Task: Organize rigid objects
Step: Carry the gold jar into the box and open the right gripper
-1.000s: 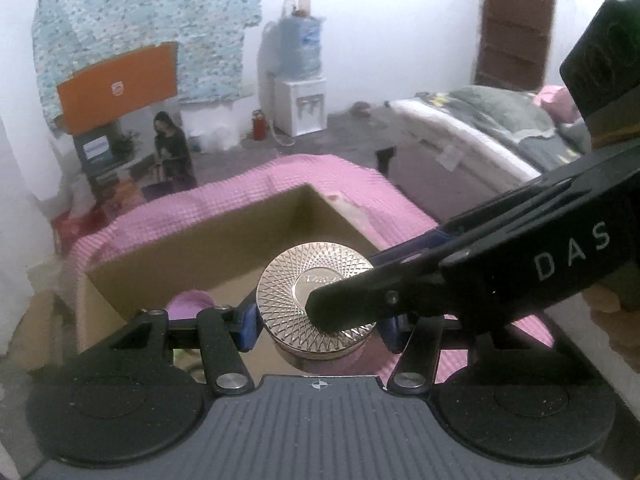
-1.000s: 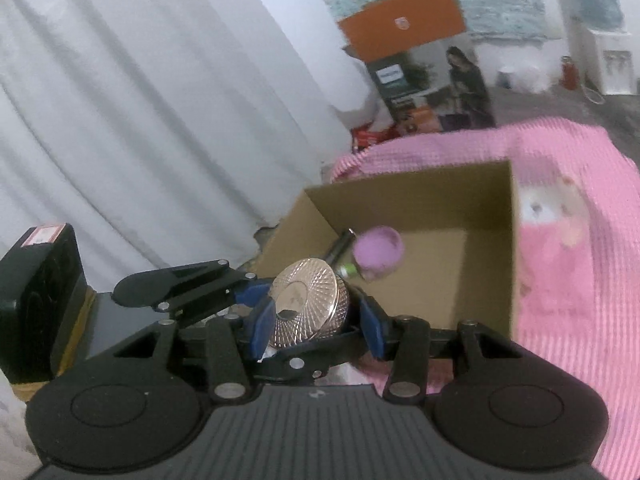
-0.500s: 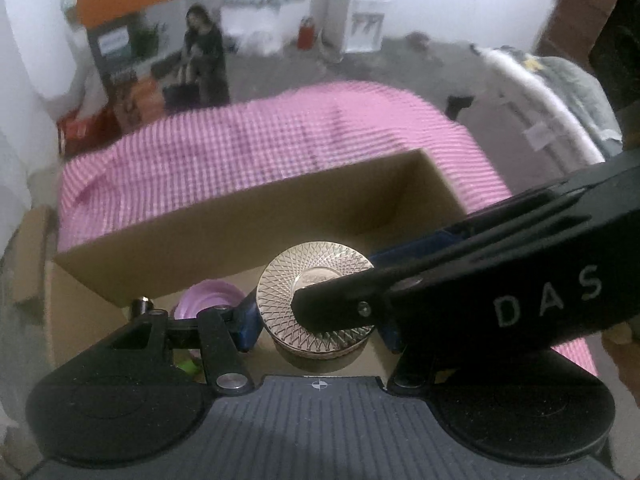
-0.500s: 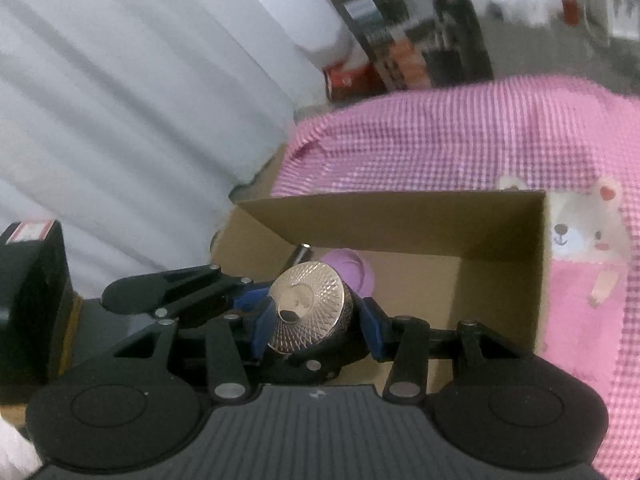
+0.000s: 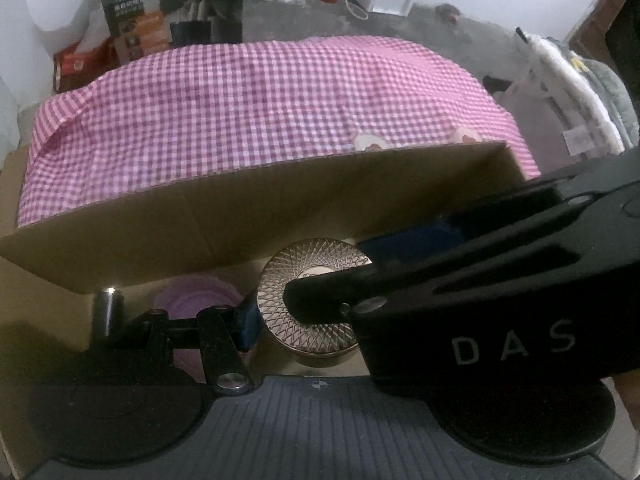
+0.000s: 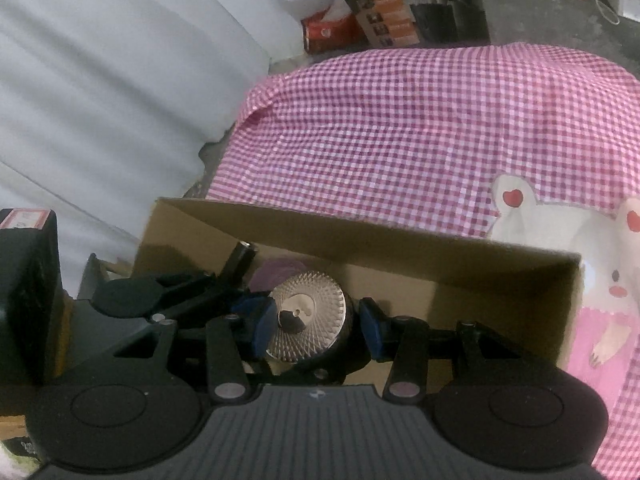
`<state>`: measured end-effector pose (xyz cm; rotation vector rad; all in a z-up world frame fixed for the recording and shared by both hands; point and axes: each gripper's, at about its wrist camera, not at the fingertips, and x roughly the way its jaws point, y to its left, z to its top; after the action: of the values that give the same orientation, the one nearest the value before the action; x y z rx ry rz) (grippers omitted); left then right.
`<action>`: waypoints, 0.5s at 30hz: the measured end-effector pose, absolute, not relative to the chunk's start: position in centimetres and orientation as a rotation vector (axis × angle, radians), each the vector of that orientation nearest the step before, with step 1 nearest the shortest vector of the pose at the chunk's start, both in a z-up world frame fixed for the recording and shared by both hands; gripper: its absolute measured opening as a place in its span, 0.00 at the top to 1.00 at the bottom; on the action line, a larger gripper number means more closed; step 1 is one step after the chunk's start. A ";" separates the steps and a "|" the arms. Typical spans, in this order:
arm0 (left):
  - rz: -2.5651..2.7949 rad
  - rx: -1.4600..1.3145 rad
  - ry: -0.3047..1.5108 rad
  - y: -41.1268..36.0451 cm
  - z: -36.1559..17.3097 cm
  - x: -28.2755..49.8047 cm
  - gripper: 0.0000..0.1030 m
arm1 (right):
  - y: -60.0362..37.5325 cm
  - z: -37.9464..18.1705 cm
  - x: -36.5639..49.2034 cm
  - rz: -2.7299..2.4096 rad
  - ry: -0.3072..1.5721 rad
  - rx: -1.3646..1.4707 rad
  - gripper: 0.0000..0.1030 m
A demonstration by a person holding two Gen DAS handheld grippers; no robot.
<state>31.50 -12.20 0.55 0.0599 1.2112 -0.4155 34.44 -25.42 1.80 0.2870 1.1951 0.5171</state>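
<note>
While both my grippers pinch the round gold tin (image 5: 310,304) inside the cardboard box (image 5: 240,216), the right gripper (image 6: 316,322) tightening and the left gripper (image 5: 304,312) steady, it joins a purple cup (image 5: 192,300); releasing remains, I judge.

The cloth (image 5: 260,120) is pink-and-white gingham, with a white bear print (image 6: 560,248) wearing red hearts in its ears. The cardboard box (image 5: 280,204) is plain brown. Inside it, a round tin (image 5: 304,280) shines rose-gold with a fine criss-cross lattice; beside it sits a lilac cup (image 5: 192,300). The black hand-held gripper (image 6: 316,326) has blue pads.
</note>
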 end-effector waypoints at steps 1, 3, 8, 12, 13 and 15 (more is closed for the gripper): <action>-0.416 0.059 1.212 -12.2 0.4 31.6 0.46 | -25.2 1.7 34.5 0.516 1.197 0.275 0.54; -0.419 0.051 1.215 -12.2 -0.1 31.7 0.46 | -25.0 1.5 34.7 0.513 1.201 0.249 0.54; -0.420 0.002 1.231 -12.1 -1.0 32.2 0.46 | -24.8 1.1 35.2 0.494 1.205 0.202 0.54; -0.435 -0.010 1.241 -12.6 -1.4 32.4 0.45 | -25.0 1.2 35.2 0.473 1.196 0.171 0.54; -0.439 -0.006 1.247 -12.7 -1.6 32.5 0.45 | -25.0 1.3 35.1 0.466 1.193 0.160 0.54; -0.438 -0.003 1.251 -12.9 -1.7 32.5 0.42 | -25.1 1.4 34.9 0.454 1.183 0.137 0.54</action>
<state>32.51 -12.87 -1.71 -0.0034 1.2515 -0.4376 34.90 -25.15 1.44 0.1372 1.1829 0.4538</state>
